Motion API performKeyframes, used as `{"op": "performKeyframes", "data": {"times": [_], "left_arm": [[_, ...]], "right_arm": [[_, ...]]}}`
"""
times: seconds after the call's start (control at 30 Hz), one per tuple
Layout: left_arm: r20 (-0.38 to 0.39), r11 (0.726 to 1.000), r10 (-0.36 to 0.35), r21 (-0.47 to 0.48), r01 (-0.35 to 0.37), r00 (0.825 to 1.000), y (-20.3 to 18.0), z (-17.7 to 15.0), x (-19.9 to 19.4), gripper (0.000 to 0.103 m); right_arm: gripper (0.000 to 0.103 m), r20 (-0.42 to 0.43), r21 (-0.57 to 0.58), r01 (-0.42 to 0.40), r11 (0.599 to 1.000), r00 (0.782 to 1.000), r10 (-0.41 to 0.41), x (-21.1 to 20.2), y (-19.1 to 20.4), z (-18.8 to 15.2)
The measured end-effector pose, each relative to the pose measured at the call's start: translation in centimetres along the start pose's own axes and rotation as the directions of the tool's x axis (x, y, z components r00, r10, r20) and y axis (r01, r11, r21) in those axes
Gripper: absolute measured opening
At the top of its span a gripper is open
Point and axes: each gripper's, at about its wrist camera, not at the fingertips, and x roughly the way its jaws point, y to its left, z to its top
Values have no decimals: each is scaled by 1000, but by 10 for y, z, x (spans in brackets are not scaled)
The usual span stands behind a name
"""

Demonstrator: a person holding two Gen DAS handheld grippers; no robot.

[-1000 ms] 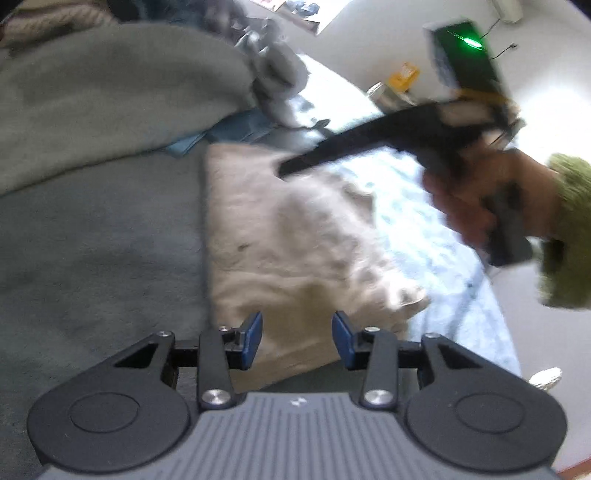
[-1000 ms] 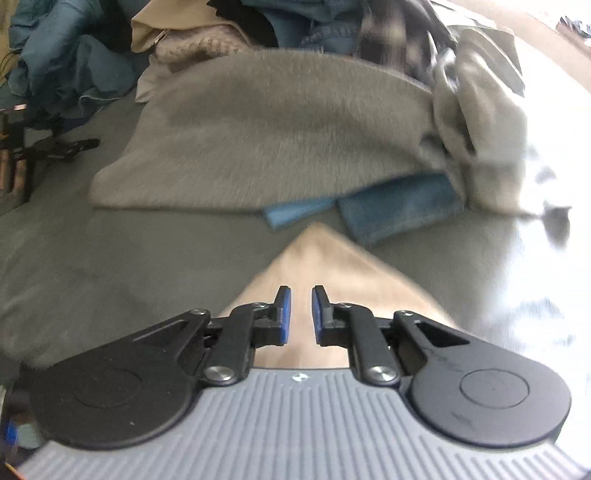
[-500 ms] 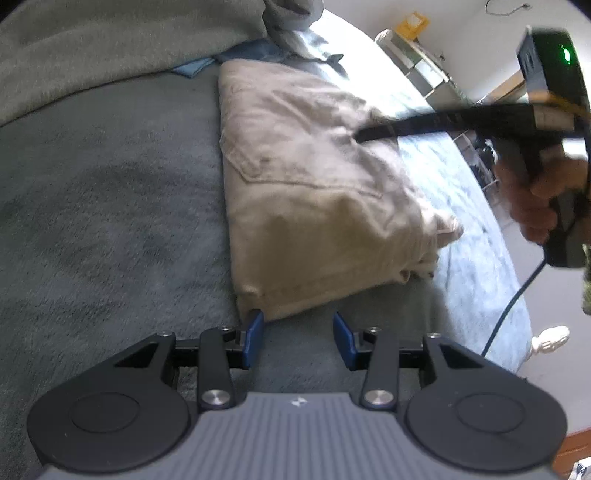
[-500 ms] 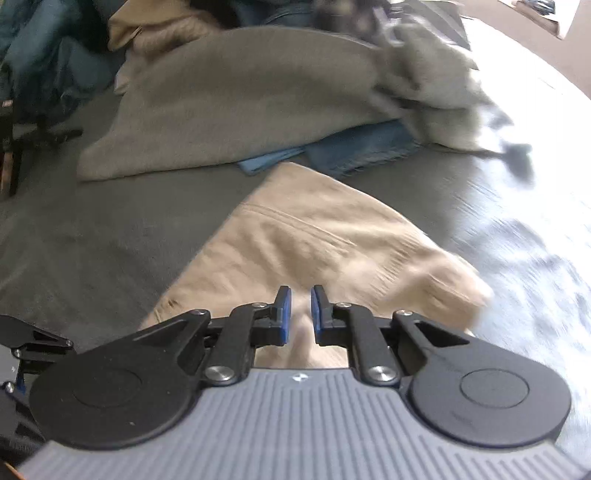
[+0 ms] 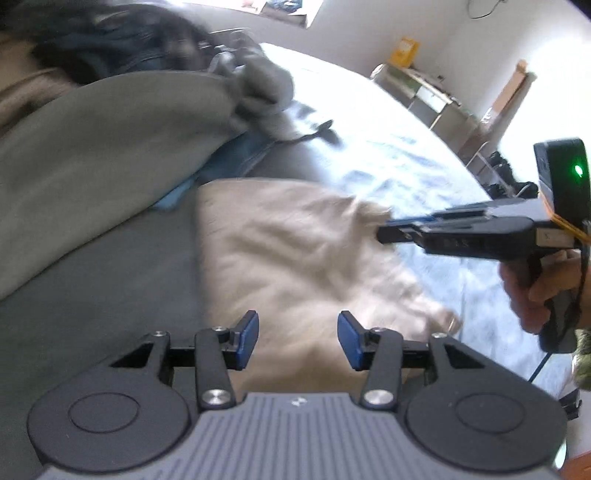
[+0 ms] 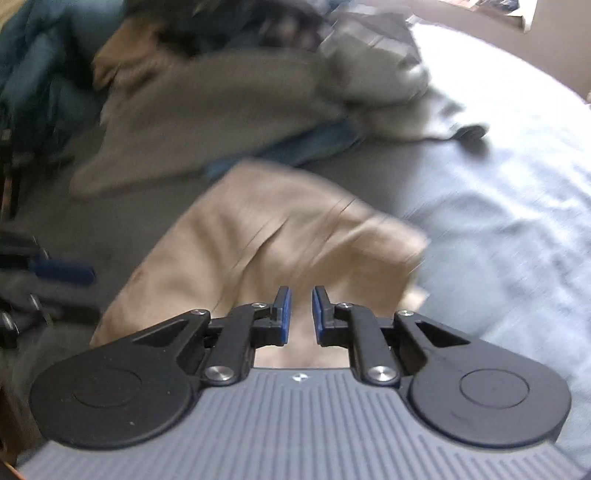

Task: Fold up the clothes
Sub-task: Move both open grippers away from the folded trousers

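Observation:
Folded beige trousers [image 5: 295, 251] lie on the grey bed cover [image 5: 92, 314]. My left gripper [image 5: 298, 339] hangs over their near edge. Its jaws are opening and the blue pads touch nothing. In the right wrist view the trousers [image 6: 280, 229] lie just ahead of my right gripper [image 6: 298, 314]. That gripper is shut to a narrow slit with nothing in it. Seen from the left wrist, the right gripper [image 5: 384, 232] points at the trousers' far right corner, held by a hand [image 5: 535, 280]. A pad of the left gripper [image 6: 61, 271] shows at the left edge.
A grey sweater [image 5: 92, 155] lies behind the trousers over blue jeans [image 5: 229, 162]. Darker clothes [image 6: 229, 26] are piled further back. A light blue sheet [image 5: 388, 158] spreads to the right. Low shelves [image 5: 424, 88] stand by the wall.
The left gripper has come forward over the trousers' near edge and its jaws stand a little wider. The right gripper has drawn back toward the trousers' right corner, still shut.

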Motion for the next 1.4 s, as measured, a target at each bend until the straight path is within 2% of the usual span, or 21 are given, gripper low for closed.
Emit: {"op": "performKeyframes", "data": {"times": [0.1,0.17,0.23,0.3,0.47,0.53,0.6,0.7,0.77,0.87,0.93,1.0,1.07,1.1,1.2,1.27,1.37,1.4], "left_arm": [[-11,1000,4,-8,-4,1000,-16,3,31,48],[-42,999,28,-42,-29,999,-19,-2,42,46],[-27,997,50,-53,-51,998,-22,-6,48,46],[-30,997,58,-44,-59,998,-24,-6,45,46],[-19,996,80,-39,-81,997,-23,5,38,46],[-5,995,92,-42,-92,996,-22,9,41,47],[-11,992,113,-54,-114,993,-19,14,50,46],[-14,989,127,-69,-128,992,-16,15,60,46],[-19,988,138,-62,-139,990,-17,14,64,47],[-28,989,137,-58,-138,990,-18,13,66,47],[-37,988,146,-41,-148,989,-19,15,67,47],[-43,988,149,-37,-150,988,-18,16,69,47],[-43,988,147,-41,-149,988,-17,17,70,48],[-42,988,149,-39,-151,988,-17,17,70,48],[-38,986,160,-35,-161,986,-20,16,70,48],[-42,985,169,-35,-171,985,-23,18,68,48],[-34,985,171,-25,-172,985,-29,23,61,48],[-16,987,161,-20,-162,987,-33,26,58,48]], "right_arm": [[11,51,1,25,1000,998,-25,15,-23,11],[9,39,8,25,1000,999,-26,41,-43,11],[10,10,33,12,999,1000,-13,69,-64,9],[10,18,85,-40,996,999,38,76,-78,12],[12,59,49,-12,999,998,9,37,-84,19],[12,76,96,-39,995,997,31,14,-91,16],[14,56,150,-97,984,994,89,-5,-92,9],[14,35,163,-208,964,978,205,-23,-77,-7],[13,-5,111,-227,968,973,229,-22,-61,-22],[13,-157,45,-153,987,975,158,11,-47,-58],[13,-139,74,-154,985,977,163,12,-51,-64],[14,-133,106,-150,983,977,164,3,-54,-55],[15,-86,78,-143,987,985,150,-13,-52,-50],[15,-52,67,-171,983,983,175,-23,-50,-49],[15,-23,71,-276,959,960,278,-30,-44,-53],[15,-121,48,-270,962,954,274,-11,-35,-65],[15,-90,170,-292,941,946,310,-10,-50,-64],[15,-56,234,-302,924,945,323,-14,-61,-60]]}}
